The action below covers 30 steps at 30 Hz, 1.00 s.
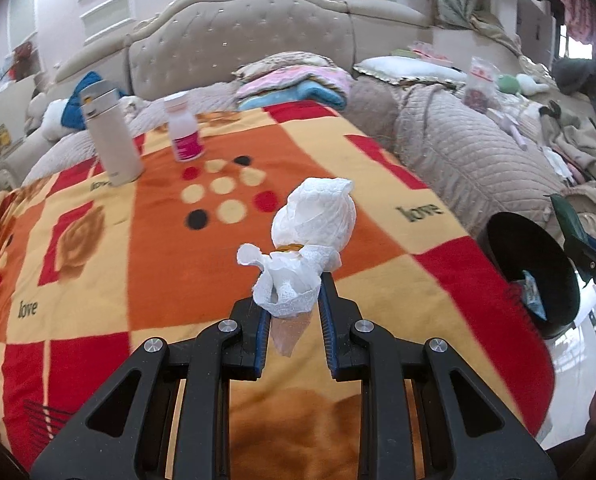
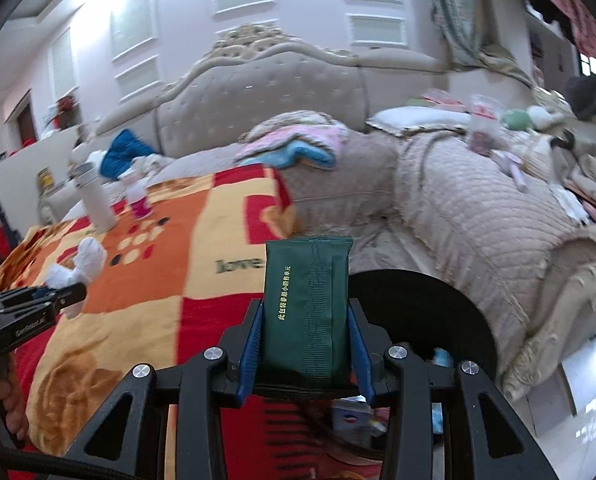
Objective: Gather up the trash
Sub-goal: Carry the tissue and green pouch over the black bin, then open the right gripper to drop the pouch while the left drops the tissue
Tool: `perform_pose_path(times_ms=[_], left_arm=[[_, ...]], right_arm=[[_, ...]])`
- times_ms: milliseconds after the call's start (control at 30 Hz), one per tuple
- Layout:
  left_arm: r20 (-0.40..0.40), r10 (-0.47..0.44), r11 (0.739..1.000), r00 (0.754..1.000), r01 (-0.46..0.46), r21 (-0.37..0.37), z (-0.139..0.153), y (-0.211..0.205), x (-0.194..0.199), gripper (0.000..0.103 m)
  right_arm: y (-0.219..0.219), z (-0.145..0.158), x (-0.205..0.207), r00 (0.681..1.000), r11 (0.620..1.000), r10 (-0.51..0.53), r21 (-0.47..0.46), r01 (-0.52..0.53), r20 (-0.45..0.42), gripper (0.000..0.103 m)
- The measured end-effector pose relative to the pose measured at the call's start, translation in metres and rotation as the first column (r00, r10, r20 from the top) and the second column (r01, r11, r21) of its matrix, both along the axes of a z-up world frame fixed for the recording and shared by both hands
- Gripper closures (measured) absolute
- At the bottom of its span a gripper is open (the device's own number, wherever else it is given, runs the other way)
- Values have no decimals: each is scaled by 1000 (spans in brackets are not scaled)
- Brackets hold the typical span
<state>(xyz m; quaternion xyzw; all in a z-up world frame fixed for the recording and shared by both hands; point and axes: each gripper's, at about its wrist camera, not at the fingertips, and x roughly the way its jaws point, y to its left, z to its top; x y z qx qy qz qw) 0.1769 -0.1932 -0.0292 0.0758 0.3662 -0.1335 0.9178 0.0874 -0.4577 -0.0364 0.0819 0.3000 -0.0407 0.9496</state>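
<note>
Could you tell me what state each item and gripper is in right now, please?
left gripper: shut on the crumpled tissue, held above the blanket.
right gripper: shut on the green packet, upright.
black bin: open, trash inside.
white flask: upright, lid closed.
pink-labelled bottle: upright, capped.

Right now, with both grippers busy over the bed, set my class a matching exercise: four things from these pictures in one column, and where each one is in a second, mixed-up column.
Things
1. crumpled tissue
2. green packet
3. white flask
4. black bin

Places
A. standing upright on the blanket, beside the pink-labelled bottle
B. clamped in the left gripper
C. off the blanket's right edge, with scraps inside
D. clamped in the right gripper

Pairs: 1-B, 2-D, 3-A, 4-C
</note>
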Motion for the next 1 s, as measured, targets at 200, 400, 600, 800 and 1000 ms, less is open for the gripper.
perform_pose_path(times_ms=[200,400,600,800,1000], left_arm=[[-5,-89,996,996,89,5,2,-47,-3,83],[-16,-320,947,947,319,-31,6,-107,-8,83],[-54,-431,901,901,426,-74,-1,-152,1,83],[-109,-487,873,867,480,-84,-15,-186,4,83],[-131,-501,866,856,494,-81,-26,-207,5,83]], right_arm=[[-25,-1,-15,998,998,-63,4,63,-7,65],[-57,-11,-20,989,990,-140,16,141,-49,65],[-70,-20,-17,985,988,-147,33,150,-87,65],[-80,-33,-5,977,982,-162,78,174,-142,65],[-80,-36,2,970,977,-181,80,196,-160,64]])
